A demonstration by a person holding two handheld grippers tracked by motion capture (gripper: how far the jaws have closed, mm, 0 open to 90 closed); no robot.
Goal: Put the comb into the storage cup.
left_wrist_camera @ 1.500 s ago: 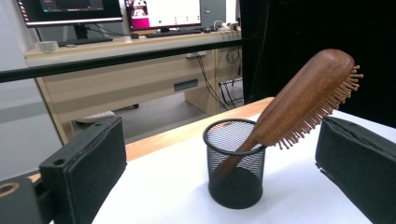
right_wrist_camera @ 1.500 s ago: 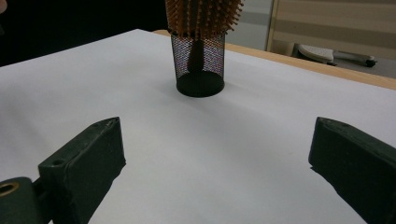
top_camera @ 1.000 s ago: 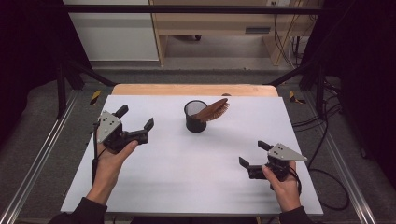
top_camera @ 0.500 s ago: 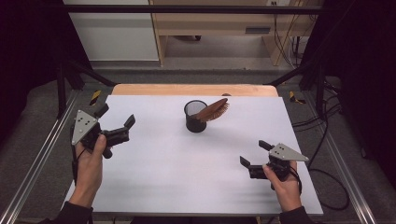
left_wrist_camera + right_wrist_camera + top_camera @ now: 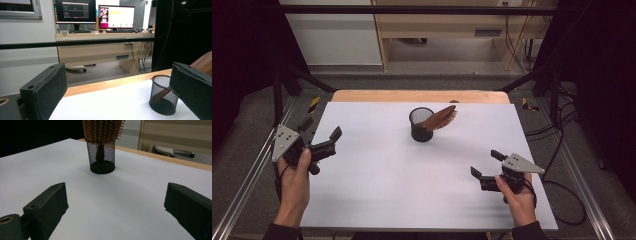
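Observation:
A black mesh cup [image 5: 421,125] stands on the white table [image 5: 377,195] a little behind its middle. A wooden hairbrush [image 5: 440,118] sits handle-down in the cup, its bristled head leaning out to the right. The cup [image 5: 102,157] and the brush bristles [image 5: 102,128] face my right gripper. My left gripper [image 5: 320,131] hangs open at the table's left edge, well left of the cup [image 5: 163,98]. Near the front right, my right gripper [image 5: 487,163] is open and empty, low over the table.
A wooden strip [image 5: 419,96] runs along the table's far edge. Metal frame rails [image 5: 242,185] flank both sides. Cables [image 5: 562,200] trail off the right side. A desk with monitors [image 5: 95,15] stands beyond the table.
My left gripper has drawn back to the left and toward the front, from near the cup to the table's left edge. The right gripper has stayed put.

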